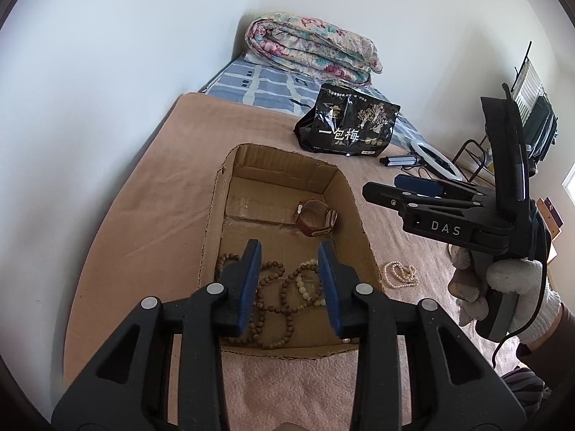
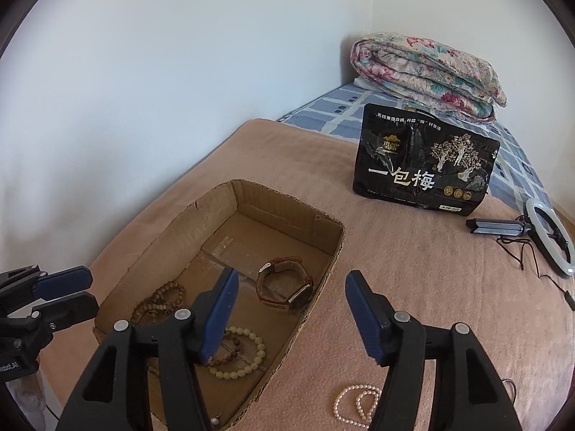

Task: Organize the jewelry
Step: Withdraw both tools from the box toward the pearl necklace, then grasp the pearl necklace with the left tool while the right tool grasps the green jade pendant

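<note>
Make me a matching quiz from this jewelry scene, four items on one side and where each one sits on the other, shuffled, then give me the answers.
Items:
1. pearl necklace
2. watch
3. brown bead strand
4. black snack bag

Places:
A. standing upright on the tan blanket, beyond the cardboard box
B. inside the box, toward its far end
C. on the blanket outside the box
D. inside the box, at its near end, beside pale beads

Pairs: 1-C, 2-B, 3-D, 4-A
</note>
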Demonstrator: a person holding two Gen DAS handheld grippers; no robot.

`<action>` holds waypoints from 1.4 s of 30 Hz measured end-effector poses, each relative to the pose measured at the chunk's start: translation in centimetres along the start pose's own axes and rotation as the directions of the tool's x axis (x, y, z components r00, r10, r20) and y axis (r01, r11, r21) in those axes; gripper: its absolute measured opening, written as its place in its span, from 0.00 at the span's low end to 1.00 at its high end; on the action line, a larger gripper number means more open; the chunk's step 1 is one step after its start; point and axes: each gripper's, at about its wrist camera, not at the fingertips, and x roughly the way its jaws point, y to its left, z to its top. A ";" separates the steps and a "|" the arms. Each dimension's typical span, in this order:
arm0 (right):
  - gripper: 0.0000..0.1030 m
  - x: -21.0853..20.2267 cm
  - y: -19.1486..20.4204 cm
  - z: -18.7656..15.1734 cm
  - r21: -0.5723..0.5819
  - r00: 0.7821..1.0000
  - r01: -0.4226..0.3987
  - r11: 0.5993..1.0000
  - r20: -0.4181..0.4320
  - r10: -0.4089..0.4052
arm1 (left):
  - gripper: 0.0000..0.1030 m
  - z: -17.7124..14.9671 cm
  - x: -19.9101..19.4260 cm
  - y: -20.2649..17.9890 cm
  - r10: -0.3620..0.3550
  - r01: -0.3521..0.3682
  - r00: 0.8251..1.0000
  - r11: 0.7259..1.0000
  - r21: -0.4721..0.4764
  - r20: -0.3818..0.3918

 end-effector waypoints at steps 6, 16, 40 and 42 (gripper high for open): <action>0.70 -1.3 -0.5 -0.2 0.010 1.000 0.004 1.000 0.021 -0.004 | 0.32 0.0 -0.3 -0.4 0.013 -0.013 1.000 1.000 0.005 0.006; 0.87 -5.8 -3.7 -0.9 0.094 0.997 0.002 0.996 0.080 -0.010 | 0.32 -0.4 -1.2 -1.9 0.039 -0.039 0.999 0.999 0.023 0.020; 1.00 -16.8 -16.4 -8.9 0.134 0.957 0.228 0.964 0.152 -0.247 | 0.44 -2.6 1.4 -12.7 -0.059 0.064 0.998 0.986 0.156 -0.034; 1.00 -17.4 -17.4 -10.0 0.144 0.956 0.230 0.963 0.154 -0.251 | 0.44 -2.8 2.1 -13.8 -0.069 0.076 0.996 0.983 0.169 -0.048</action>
